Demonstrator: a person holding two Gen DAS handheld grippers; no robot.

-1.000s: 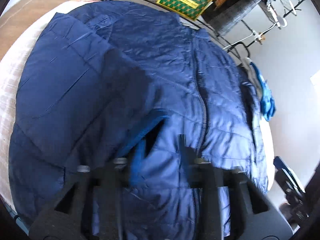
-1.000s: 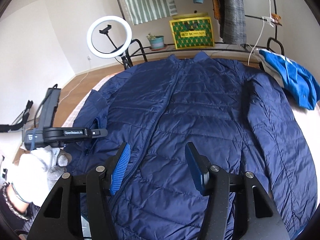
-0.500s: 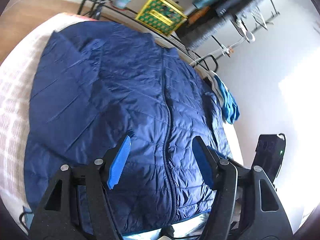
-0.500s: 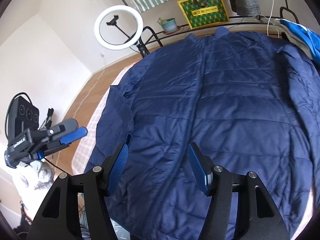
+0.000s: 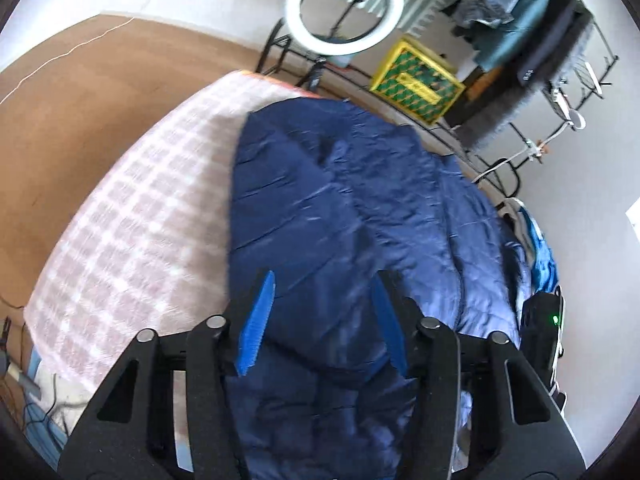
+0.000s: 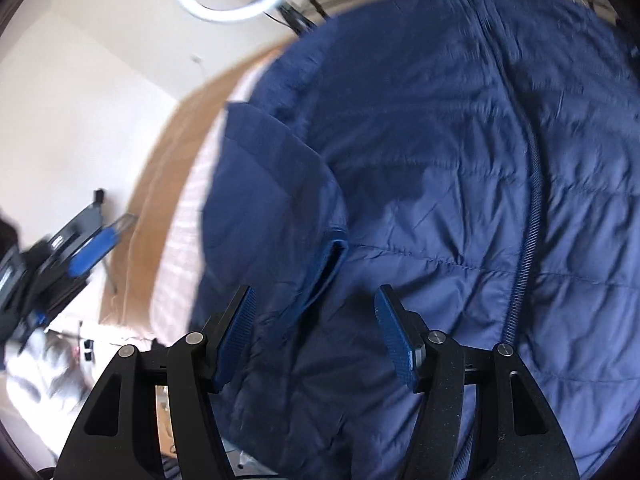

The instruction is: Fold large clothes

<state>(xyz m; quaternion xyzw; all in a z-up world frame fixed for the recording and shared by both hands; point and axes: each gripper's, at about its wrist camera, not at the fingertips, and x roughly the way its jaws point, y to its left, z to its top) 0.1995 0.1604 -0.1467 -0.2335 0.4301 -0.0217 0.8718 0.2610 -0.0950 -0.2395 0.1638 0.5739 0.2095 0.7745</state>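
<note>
A navy quilted jacket [image 5: 360, 200] lies spread, zip up, on the bed. Its left sleeve [image 6: 272, 184] is folded in over the body, with the cuff [image 6: 326, 276] pointing toward me. My right gripper [image 6: 315, 292] hangs open just above that cuff, and the pads do not touch it. My left gripper [image 5: 324, 280] hovers over the jacket's left edge. Its jaws are closing and nothing is pinched between the blue pads [image 5: 256, 320]. In the right wrist view the left gripper [image 6: 80, 248] shows blurred at the far left, off the bed.
The bed has a pink checked cover [image 5: 152, 216], bare left of the jacket. Beyond it are wooden floor [image 5: 100, 80], a ring light [image 5: 346, 8], a yellow-green crate [image 5: 416, 80] and a clothes rack [image 5: 540, 40]. A bright blue garment [image 5: 542, 264] lies at the bed's right edge.
My left gripper has swung left toward the bed's bare side, and its jaws have narrowed. My right gripper has dropped closer to the jacket and now sits over the folded sleeve's cuff.
</note>
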